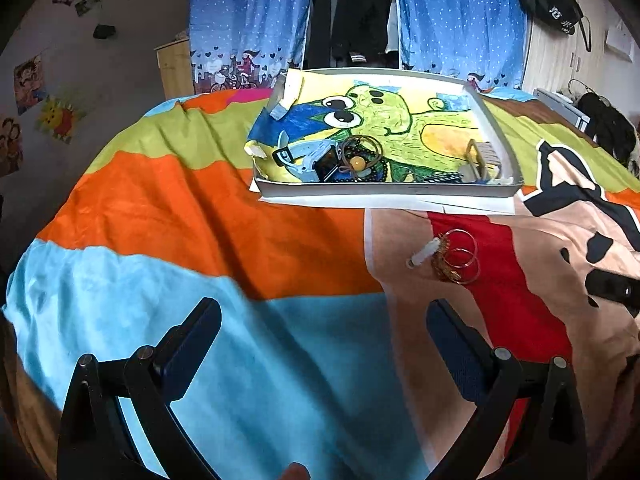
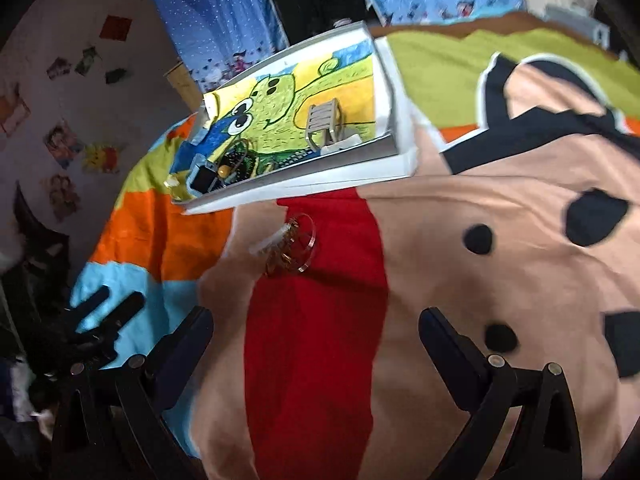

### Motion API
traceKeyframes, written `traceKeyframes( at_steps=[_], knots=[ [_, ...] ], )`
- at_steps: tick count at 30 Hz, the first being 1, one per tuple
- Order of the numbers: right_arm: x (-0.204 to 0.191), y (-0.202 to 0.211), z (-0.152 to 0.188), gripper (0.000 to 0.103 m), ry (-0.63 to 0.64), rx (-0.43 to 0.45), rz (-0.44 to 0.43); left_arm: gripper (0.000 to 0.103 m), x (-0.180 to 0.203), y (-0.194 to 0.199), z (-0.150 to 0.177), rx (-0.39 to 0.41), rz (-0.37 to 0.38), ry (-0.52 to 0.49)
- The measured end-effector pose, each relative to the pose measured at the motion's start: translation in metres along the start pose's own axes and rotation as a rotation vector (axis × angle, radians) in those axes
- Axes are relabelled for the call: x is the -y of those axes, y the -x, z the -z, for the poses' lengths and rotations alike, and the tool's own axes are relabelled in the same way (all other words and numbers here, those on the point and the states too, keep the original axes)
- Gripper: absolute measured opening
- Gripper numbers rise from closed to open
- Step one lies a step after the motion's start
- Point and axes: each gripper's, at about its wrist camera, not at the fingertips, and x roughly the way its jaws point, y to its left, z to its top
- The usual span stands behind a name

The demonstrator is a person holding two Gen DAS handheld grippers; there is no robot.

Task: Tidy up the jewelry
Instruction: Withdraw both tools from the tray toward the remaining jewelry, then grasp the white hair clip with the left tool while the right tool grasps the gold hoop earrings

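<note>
A white tray (image 1: 384, 190) lined with a green cartoon drawing lies on the bedspread. In it sit a light blue watch (image 1: 310, 156), dark bead bracelets (image 1: 366, 158) with a yellow bead, and a pale wooden hair clip (image 1: 486, 156). A tangle of gold hoops (image 1: 458, 258) with a small white plastic piece lies on the red patch in front of the tray. My left gripper (image 1: 324, 320) hovers open below and left of the hoops. My right gripper (image 2: 316, 320) is open too, with the gold hoops (image 2: 292, 250) ahead of it, before the tray (image 2: 320, 168).
The colourful bedspread (image 1: 180, 220) covers the whole surface. Blue curtains (image 1: 248, 20) and a wall with pictures stand behind. A black bag (image 1: 552, 0) hangs at the upper right. The left gripper's fingers (image 2: 116, 312) show at the left edge of the right wrist view.
</note>
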Motion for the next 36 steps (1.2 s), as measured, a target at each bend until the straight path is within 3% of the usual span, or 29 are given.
traceKeyframes(
  at_steps=[6,10,16,20,22,23,24,27,36],
  knots=[
    [0.01,-0.016,-0.029,0.103,0.138,0.024,0.075,0.101,-0.004,-0.024,-0.013,-0.028,0.011,0.012],
    [0.021,-0.027,-0.033,0.103,0.166,0.101,0.045,0.101,-0.006,-0.039,-0.02,-0.042,0.032,0.003],
    [0.027,-0.061,-0.035,0.103,0.165,0.022,0.041,0.1,-0.004,-0.058,-0.027,-0.052,0.08,-0.021],
    [0.021,-0.064,-0.033,0.102,0.214,0.038,0.068,0.1,0.002,-0.068,-0.034,-0.045,0.141,-0.049],
    [0.019,-0.067,-0.033,0.087,0.224,0.039,0.056,0.095,0.008,-0.073,-0.036,-0.039,0.184,-0.081],
    [0.018,-0.07,-0.033,0.074,0.228,0.032,0.038,0.093,0.011,-0.075,-0.037,-0.041,0.195,-0.093],
    [0.017,-0.074,-0.034,0.065,0.231,0.023,0.028,0.085,0.015,-0.079,-0.038,-0.05,0.213,-0.114],
    [0.013,-0.084,-0.037,0.054,0.235,0.007,0.006,0.064,0.024,-0.092,-0.037,-0.082,0.25,-0.158],
    [0.004,-0.111,-0.042,0.029,0.243,-0.027,-0.023,0.036,0.04,-0.124,-0.03,-0.164,0.343,-0.221]
  ],
)
